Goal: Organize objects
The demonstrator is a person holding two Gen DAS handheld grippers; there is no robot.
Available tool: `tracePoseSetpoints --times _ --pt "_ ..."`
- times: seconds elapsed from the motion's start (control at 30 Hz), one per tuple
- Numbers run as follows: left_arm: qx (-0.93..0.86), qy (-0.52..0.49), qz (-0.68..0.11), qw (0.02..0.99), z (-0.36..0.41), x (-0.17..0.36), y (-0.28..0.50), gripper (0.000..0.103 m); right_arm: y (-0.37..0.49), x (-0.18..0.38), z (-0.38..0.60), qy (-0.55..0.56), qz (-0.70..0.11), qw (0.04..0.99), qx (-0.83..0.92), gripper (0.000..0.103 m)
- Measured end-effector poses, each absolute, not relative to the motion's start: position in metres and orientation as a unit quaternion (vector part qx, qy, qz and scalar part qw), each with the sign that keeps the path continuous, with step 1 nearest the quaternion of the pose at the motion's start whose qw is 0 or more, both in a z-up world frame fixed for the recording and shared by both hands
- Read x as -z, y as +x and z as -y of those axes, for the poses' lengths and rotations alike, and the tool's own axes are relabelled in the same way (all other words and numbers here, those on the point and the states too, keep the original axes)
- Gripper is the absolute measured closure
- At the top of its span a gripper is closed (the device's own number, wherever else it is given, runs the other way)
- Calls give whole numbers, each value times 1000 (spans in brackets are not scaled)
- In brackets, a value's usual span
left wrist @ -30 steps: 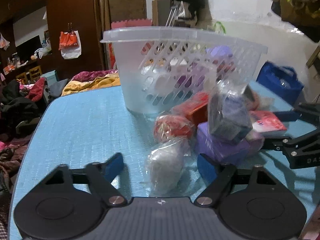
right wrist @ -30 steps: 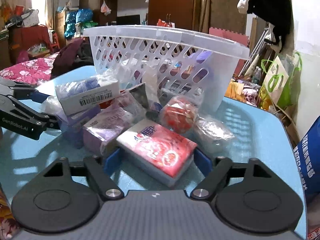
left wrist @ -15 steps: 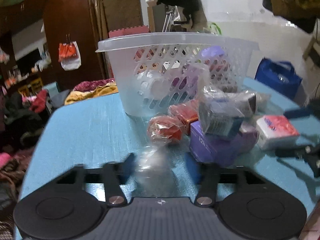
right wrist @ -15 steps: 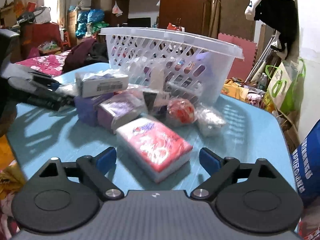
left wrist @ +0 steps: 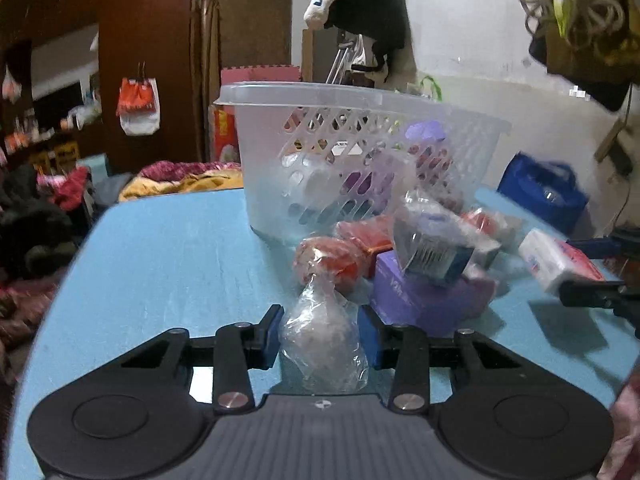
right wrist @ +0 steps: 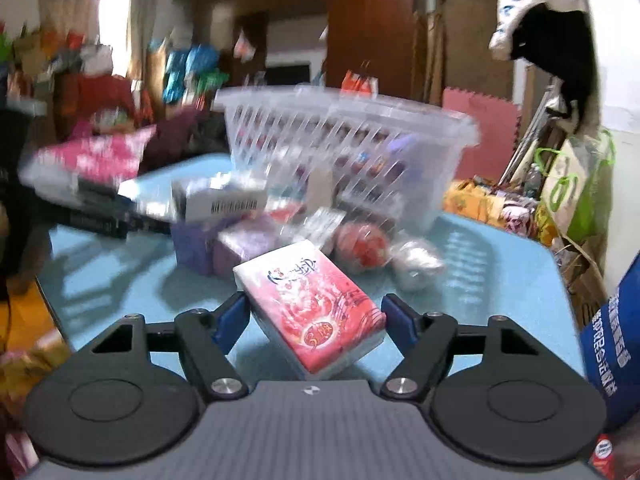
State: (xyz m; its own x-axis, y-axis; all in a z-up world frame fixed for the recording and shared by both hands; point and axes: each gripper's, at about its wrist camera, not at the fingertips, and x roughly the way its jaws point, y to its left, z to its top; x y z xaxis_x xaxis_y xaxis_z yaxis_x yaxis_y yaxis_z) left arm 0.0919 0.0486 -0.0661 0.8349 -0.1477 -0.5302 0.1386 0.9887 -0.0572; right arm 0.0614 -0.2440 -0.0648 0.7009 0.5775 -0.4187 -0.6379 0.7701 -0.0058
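My left gripper [left wrist: 320, 334] is shut on a clear plastic-wrapped bundle [left wrist: 322, 346] and holds it just above the blue table [left wrist: 168, 264]. My right gripper [right wrist: 316, 322] is shut on a red and white tissue pack [right wrist: 316, 304], lifted off the table; the pack also shows in the left wrist view [left wrist: 558, 260]. A white lattice basket [left wrist: 360, 160] with several items inside stands at the back; it also shows, blurred, in the right wrist view [right wrist: 352, 148].
A pile lies in front of the basket: a red wrapped ball [left wrist: 326, 260], a purple box [left wrist: 424, 292], a wrapped box with a barcode [left wrist: 436, 246] and a red box [left wrist: 366, 234]. A blue bag [left wrist: 544, 192] stands beyond the table's right edge.
Both grippers closed on their items and lifted them: the left on the clear bundle, the right on the tissue pack. Both cameras pulled back from the pile.
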Motion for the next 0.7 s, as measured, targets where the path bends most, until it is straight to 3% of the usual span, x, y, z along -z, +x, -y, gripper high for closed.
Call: tracePoseSetpoints --times 0.27,0.4,0.5,0.53,0.57,0.6,0.7 --pt "88 -88 -183 975 -63 -26 111 59 95 -22 239 -33 -123 934 -334 28" --pt "80 -101 -182 975 -50 -72 170 59 149 -61 210 -48 -129 942 -306 28" --pt "79 -97 -215 969 -38 -77 215 58 185 -67 190 -48 -155 936 -311 25" --pt "67 -91 -230 966 -32 -71 231 54 192 -64 185 -49 -159 937 -308 23" --pt "50 -85 -240 966 -29 -65 242 40 197 -61 180 -53 -162 938 -301 15" --pt "31 -72 -257 963 -25 -58 253 34 200 -58 177 -62 -166 940 -292 7" --pt "26 -57 -263 963 -27 -46 247 34 180 -47 189 -70 -158 941 -290 3"
